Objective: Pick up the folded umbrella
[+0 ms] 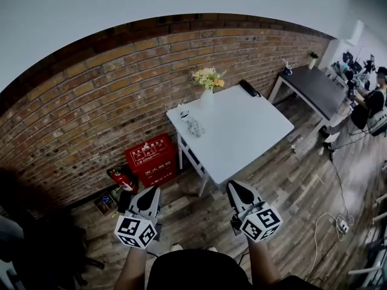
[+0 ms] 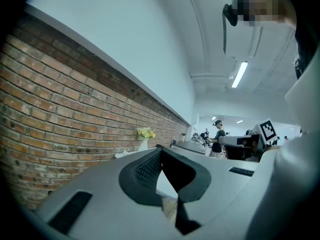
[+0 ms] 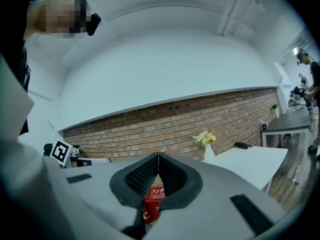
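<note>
- Black and slim, the folded umbrella [image 1: 248,88] lies at the far edge of the white table [image 1: 254,132]. It is well ahead of both my tools and somewhat right of the right gripper [image 1: 233,185]. In the right gripper view it shows as a short dark bar ahead and right of the jaws.
- The right gripper's jaws are pressed together tip to tip, with nothing between them.
- The left gripper [image 1: 154,189] is the same: tips meeting, no object in the gap behind them.
- I expect it to be light, with a stiff core under a loose fabric skin. That skin may slip or bunch under the pads, and the round body could roll on the smooth tabletop. I don't expect it to be fragile.
- I would spread the right jaws first, then close across the narrow width near the middle of its length, so it lifts level.
- At this range I cannot tell which end is the handle, or whether a strap hangs loose.
- The vase of flowers [image 1: 207,86] stands ahead and left of that approach line, near the umbrella, so I would come in from the right.
</note>
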